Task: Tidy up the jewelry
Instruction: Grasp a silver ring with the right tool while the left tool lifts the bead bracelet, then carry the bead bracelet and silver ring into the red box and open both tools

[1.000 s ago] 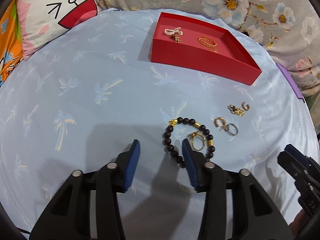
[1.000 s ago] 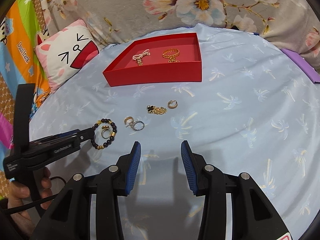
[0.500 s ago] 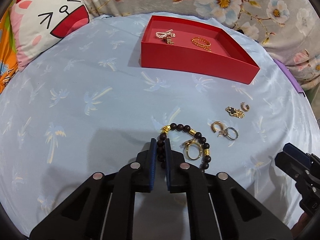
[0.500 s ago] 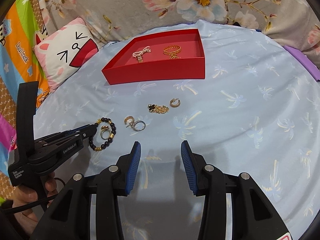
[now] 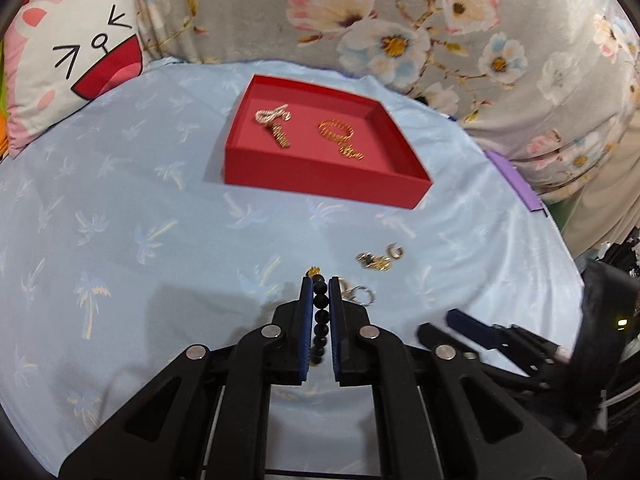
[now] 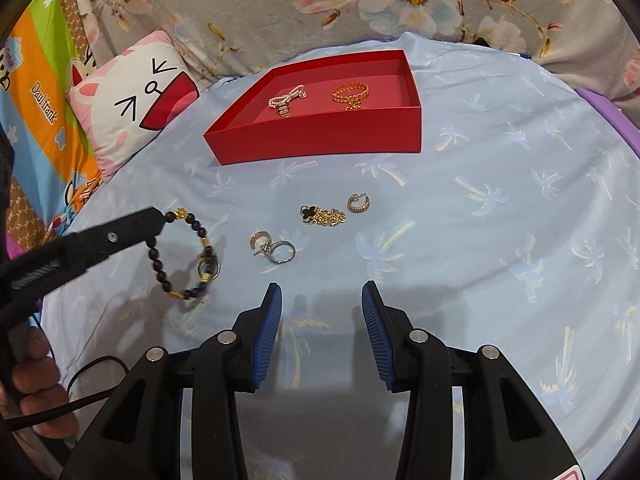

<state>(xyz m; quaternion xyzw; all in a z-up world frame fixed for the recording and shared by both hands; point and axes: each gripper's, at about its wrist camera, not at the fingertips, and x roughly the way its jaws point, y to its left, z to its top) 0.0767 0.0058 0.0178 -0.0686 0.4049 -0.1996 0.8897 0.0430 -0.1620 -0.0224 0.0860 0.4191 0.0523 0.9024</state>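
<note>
- Far left there's the cat-face pillow, sitting at the back-left edge of the blue palm-print bedsheet. Same spot as a second ago.
- My left gripper is pinched narrow on the black bead bracelet. A second ago the jaws were wide with the bracelet flat on the sheet; half a second ago they'd just closed on it. Now the beads run up between the blue pads, and in the right wrist view the bracelet hangs from the tip near the sheet's left edge with its lower end looking like it touches the fabric. Can't tell for sure if it's fully off.
- A gold ring that was lying inside the bracelet loop shows against its lower right side now.
- Next over, the small gold hoop and silver ring are touching each other on the sheet, same place as before.
- The black clover chain and the gold hoop earring lie just beside each other toward the middle. Unmoved.
- The red tray sits at the back of the sheet, holding the pearl bracelet on its left and the gold chain bracelet on its right.
- My right gripper hovers wide open over bare sheet near the front edge, holding nothing, same as earlier.
</note>
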